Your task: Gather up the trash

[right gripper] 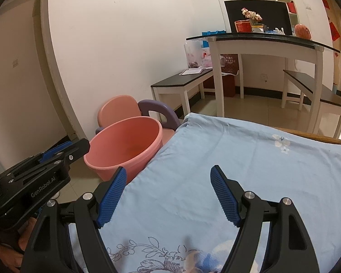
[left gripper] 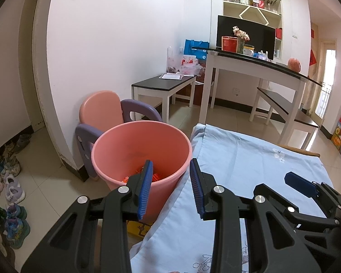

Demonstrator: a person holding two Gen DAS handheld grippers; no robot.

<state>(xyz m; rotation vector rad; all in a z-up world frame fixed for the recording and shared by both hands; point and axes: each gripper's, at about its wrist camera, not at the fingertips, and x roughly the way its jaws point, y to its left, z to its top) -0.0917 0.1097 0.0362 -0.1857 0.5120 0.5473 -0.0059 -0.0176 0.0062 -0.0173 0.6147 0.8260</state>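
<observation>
White walls, a tiled floor and a dining set fill the far side of the room; near the cameras a pale blue floral sheet (right gripper: 238, 163) covers the tabletop. Just left of its edge stands a pink bucket (left gripper: 141, 150) on the floor, with orange scraps (left gripper: 155, 177) lying at its bottom. The left gripper (left gripper: 170, 188) hangs over the bucket's near rim, fingers parted with nothing between them. The right gripper (right gripper: 168, 195) is spread wide above the bare sheet, also empty. No loose trash shows on the sheet. The scraps look light and crumpled, likely easy to pinch anywhere; the bucket looks stiff and is best taken by its rim.
</observation>
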